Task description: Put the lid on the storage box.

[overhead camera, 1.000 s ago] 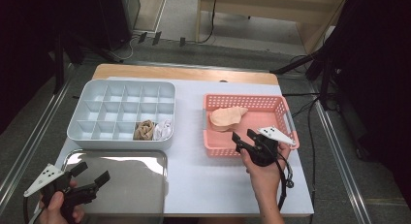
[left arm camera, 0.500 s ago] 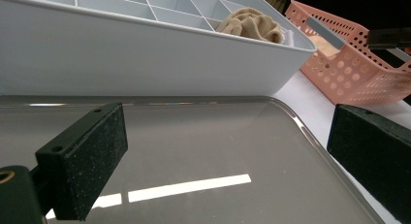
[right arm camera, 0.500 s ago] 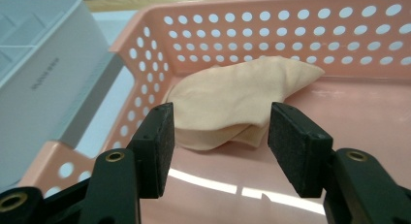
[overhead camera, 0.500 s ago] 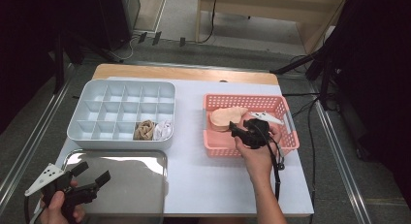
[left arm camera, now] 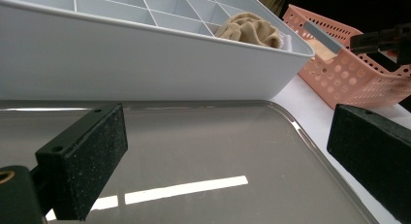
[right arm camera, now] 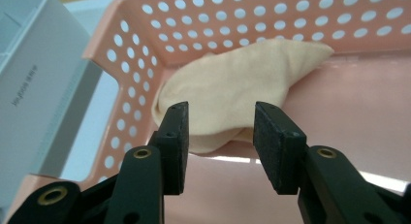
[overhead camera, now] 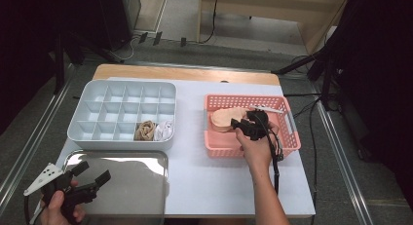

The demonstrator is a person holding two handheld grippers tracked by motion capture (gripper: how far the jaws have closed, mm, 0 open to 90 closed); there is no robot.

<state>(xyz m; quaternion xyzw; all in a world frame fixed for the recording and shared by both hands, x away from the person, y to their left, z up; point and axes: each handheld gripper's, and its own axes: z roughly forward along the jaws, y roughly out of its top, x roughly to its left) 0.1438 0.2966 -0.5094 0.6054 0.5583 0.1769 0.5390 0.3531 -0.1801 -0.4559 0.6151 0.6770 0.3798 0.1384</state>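
Observation:
A peach-coloured sock [overhead camera: 225, 119] [right arm camera: 232, 93] lies flat at the left end of the pink perforated basket [overhead camera: 287, 137] [right arm camera: 145, 44]. My right gripper [overhead camera: 239, 124] [right arm camera: 220, 132] hangs inside the basket with its jaws open, pointing at the sock's near edge with nothing between them. My left gripper [overhead camera: 92, 172] [left arm camera: 228, 156] is open low over the shiny metal tray [overhead camera: 131, 181] [left arm camera: 194, 156]. The white divided organiser [overhead camera: 122, 110] [left arm camera: 145, 64] holds a rolled tan sock [overhead camera: 144, 130] [left arm camera: 249, 30] and a white one [overhead camera: 164, 131] in its front compartments.
The white tabletop [overhead camera: 204, 181] has free room between tray and basket. A wooden strip [overhead camera: 185, 74] runs along the far edge. The pink basket [left arm camera: 349, 69] and the other gripper show far right in the left gripper view. Cables lie on the floor beyond.
My right gripper has moved from the basket's near rim forward and left into the basket, up to the peach sock. The left gripper has stayed over the tray.

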